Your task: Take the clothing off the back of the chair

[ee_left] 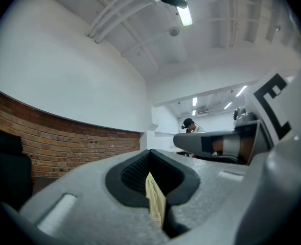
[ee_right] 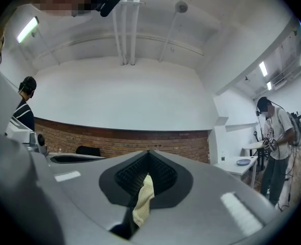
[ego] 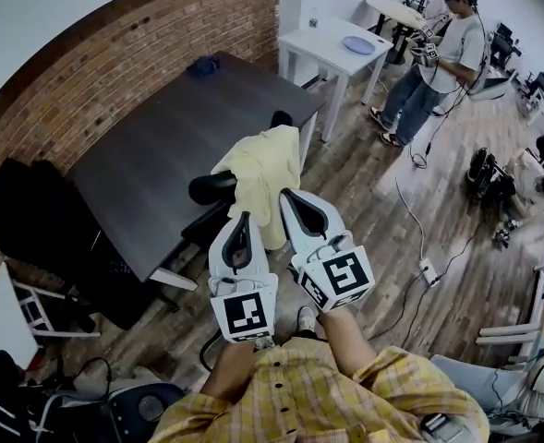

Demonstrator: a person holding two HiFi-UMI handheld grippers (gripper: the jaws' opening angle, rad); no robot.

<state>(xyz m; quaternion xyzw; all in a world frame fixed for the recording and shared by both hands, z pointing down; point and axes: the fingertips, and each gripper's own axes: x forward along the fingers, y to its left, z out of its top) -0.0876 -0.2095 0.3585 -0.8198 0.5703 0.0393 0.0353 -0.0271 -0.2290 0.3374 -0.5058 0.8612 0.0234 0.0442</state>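
Yellow clothing [ego: 264, 178], long axis vertical

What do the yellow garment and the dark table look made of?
Garment: thin woven cloth, matte; it drapes in soft folds and shows a fine weave up close. Table: probably laminate, dark grey, matte; flat, smooth top.

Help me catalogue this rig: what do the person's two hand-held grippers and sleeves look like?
Both the left hand-held gripper and the right hand-held gripper have smooth pale grey shells tapering forward, with black ribbed pads inside. Each carries a white cube with black square markers. The person wears a yellow plaid shirt.
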